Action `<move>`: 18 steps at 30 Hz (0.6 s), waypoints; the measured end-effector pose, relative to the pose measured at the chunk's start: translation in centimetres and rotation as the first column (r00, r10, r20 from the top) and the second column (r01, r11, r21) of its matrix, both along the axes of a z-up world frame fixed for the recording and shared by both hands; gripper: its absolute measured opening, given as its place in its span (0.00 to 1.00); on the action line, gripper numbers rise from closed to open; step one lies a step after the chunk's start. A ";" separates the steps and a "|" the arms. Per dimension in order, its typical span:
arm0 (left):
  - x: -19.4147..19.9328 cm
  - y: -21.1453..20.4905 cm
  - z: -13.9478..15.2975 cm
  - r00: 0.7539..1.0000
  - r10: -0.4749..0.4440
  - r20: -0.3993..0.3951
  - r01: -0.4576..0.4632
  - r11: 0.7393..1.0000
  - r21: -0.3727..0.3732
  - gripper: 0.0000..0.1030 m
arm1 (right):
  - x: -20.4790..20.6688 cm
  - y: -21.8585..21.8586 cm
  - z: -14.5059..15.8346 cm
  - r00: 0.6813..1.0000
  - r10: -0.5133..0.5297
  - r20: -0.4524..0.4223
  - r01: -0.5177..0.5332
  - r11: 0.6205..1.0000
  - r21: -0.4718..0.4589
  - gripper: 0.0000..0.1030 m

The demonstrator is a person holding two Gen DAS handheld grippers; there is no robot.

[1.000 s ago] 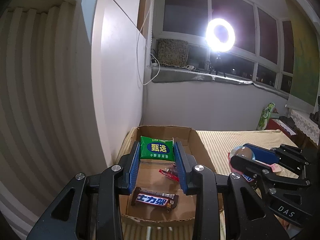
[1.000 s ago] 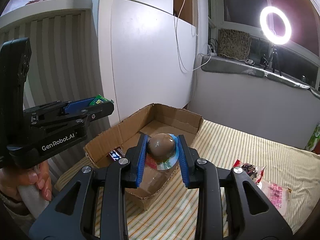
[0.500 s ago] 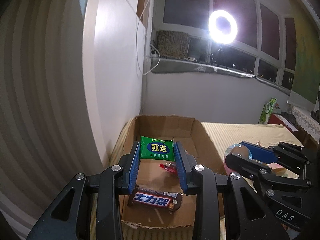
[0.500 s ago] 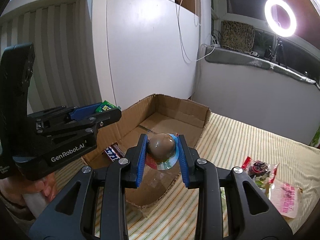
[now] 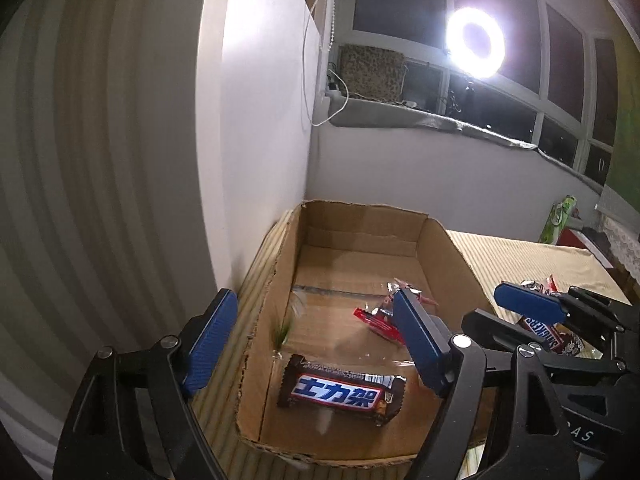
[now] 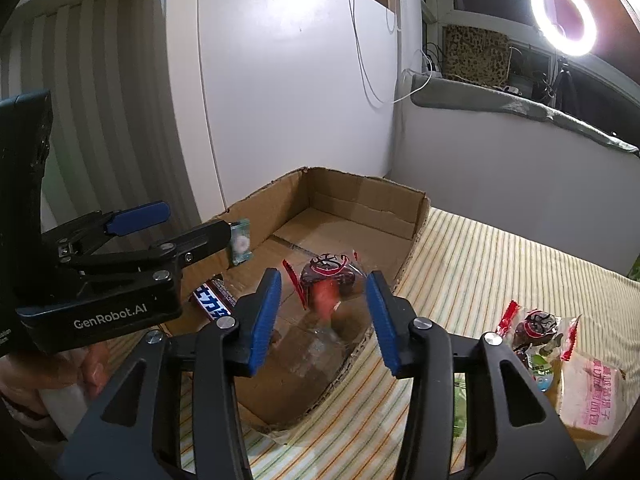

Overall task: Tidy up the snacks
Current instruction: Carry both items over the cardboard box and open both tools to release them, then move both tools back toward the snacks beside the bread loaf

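Note:
An open cardboard box sits on the striped cloth by the wall. Inside lie a Snickers bar and a red-wrapped snack. My left gripper hangs over the box's near left corner, its jaws opening wide with nothing pressed. The green packet is loose in the air below it, blurred. My right gripper is over the box's right wall, jaws opening. The round brown snack is a blur dropping between its pads.
More wrapped snacks and a pink packet lie on the cloth to the right of the box. A white wall panel stands just behind and left of the box. A hand holds the left gripper.
Both grippers sank toward the box and spread their jaws. The green packet has left the left pads and is falling. The round brown snack has slipped from the right pads.

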State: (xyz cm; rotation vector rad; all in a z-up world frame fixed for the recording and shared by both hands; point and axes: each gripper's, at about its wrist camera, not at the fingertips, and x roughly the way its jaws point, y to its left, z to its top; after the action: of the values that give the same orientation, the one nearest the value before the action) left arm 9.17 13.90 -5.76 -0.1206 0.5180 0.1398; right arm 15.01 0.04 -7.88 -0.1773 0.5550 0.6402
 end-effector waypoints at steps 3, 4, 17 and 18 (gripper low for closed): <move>-0.4 -0.1 0.5 1.000 0.004 0.010 -0.004 1.000 0.011 0.78 | -0.5 -0.2 0.3 1.000 -0.004 0.006 0.004 1.000 0.006 0.45; -0.6 -0.2 0.7 1.000 0.006 0.015 -0.006 1.000 0.014 0.78 | -0.7 -0.3 0.4 1.000 -0.005 0.009 0.005 1.000 0.005 0.45; -1.5 0.0 1.3 0.999 0.012 0.045 -0.013 0.999 0.032 0.78 | -2.2 0.3 1.2 1.000 0.010 0.027 -0.010 1.000 0.009 0.45; -1.5 0.1 1.3 0.999 0.015 0.046 -0.016 0.999 0.033 0.78 | -2.2 0.4 1.1 1.000 0.013 0.026 -0.013 1.000 0.009 0.45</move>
State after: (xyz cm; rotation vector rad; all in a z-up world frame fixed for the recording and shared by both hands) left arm 7.63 14.03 -4.48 -0.0950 0.4691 0.1606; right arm 12.82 0.42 -6.74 -0.1801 0.5258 0.6520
